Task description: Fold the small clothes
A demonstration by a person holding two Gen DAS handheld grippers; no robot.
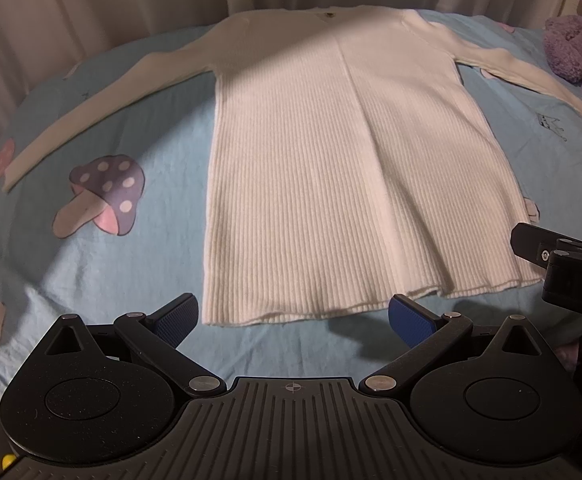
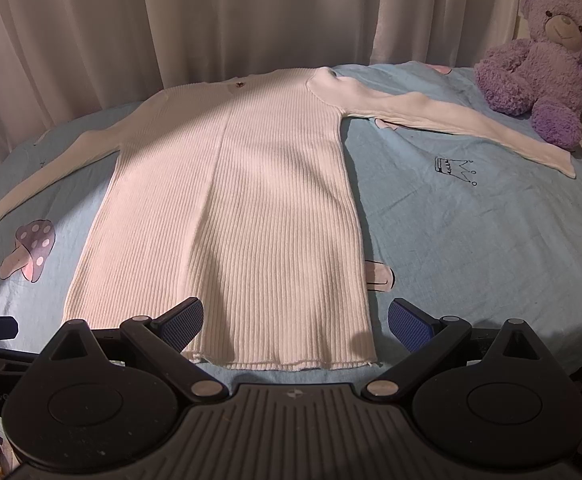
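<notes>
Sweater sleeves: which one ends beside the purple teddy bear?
The right sleeve; its cuff lies just below the purple teddy bear. The left sleeve stretches toward the mushroom print instead.

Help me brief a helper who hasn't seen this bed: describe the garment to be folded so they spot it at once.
On the light blue bedsheet printed with mushrooms, in front of the pale curtain, a white ribbed sweater lies flat with both long sleeves spread outward. Unlike the purple teddy bear sitting by its right cuff, it is flat, white and finely ribbed.
</notes>
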